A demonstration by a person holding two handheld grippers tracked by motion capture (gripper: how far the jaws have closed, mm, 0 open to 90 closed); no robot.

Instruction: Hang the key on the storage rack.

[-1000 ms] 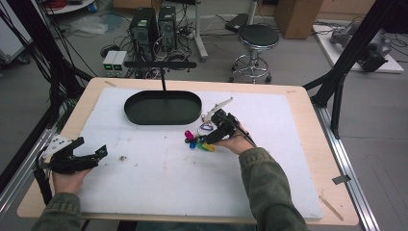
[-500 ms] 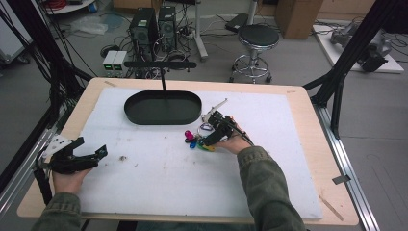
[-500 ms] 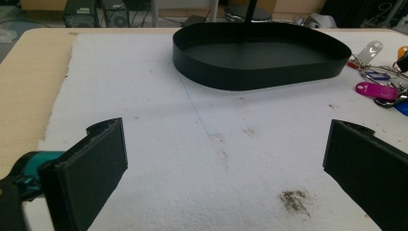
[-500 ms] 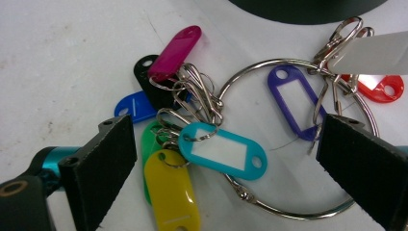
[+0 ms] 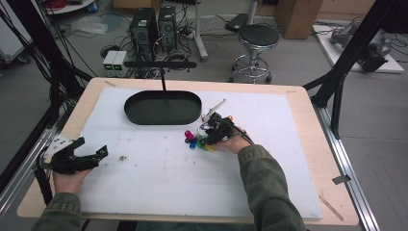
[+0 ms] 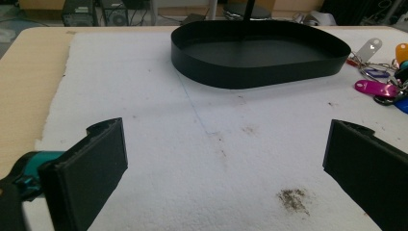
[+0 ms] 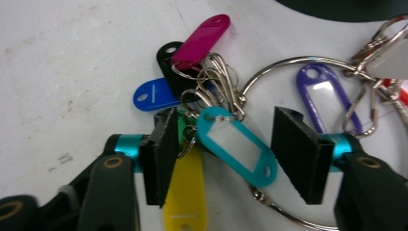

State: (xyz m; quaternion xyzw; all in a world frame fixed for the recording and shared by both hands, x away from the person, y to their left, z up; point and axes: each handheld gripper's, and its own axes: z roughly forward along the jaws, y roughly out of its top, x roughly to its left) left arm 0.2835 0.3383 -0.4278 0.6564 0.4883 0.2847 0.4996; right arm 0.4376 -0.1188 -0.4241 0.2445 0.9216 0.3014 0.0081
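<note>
1. Keys tags [image 5: 198, 140] on a ring are bunched at mid-frame of the high view, just below the black tray [image 5: 162, 107], presumably for collecting.
2. The right gripper [image 7: 225, 149] has just been closing; the teal tag [image 7: 238, 146] is straddled, not yet pressed.
3. The left gripper [image 5: 98, 152] is kept wide apart at lower left, idle on the desk [image 5: 308, 115].
</note>
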